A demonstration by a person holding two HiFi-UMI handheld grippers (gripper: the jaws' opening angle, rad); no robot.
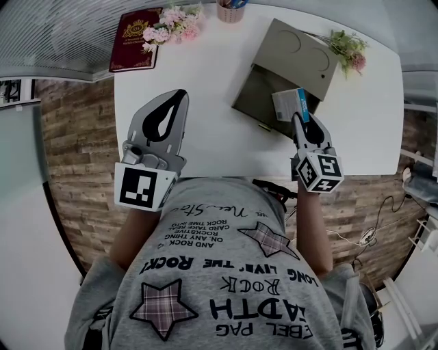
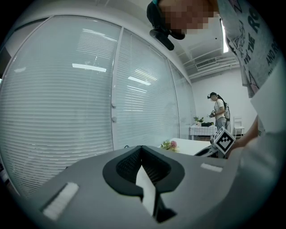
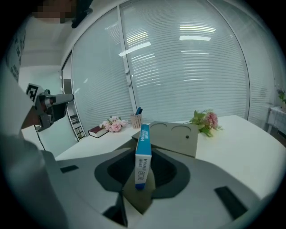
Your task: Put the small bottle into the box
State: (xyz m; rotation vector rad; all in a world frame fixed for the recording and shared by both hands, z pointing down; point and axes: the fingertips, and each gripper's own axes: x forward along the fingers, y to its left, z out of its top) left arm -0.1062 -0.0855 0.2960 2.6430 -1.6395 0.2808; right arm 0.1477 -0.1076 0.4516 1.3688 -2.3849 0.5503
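One big bright room first: tall glass walls with white slatted blinds all round, ceiling strip lights mirrored in the glass, and wood-plank floor showing past the edges of the white desk. Off in the distance another person stands by a small table with plants on it.

The person wearing the rig has on a grey T-shirt with plaid stars. I can read "LONG LIVE THE ROCK" and a big "ROCK" on it, but the rest is too warped.

On the desk sits an open khaki box, lid flipped back, with two round outlines on the lid. At the far-left corner there's a dark red book with a gold crest (title unreadable), and a pink flower bunch is touching it. A pen cup sits at the back edge, and another flower sprig lies just beside the lid.

The left claw is pressed together with nothing in it, over the bare left side of the desk.

The right claw is pinching a small blue-and-white carton, standing on edge, over the open half of the box near its right corner. There's grey lettering on the carton's white side, but I can't read it for sure.
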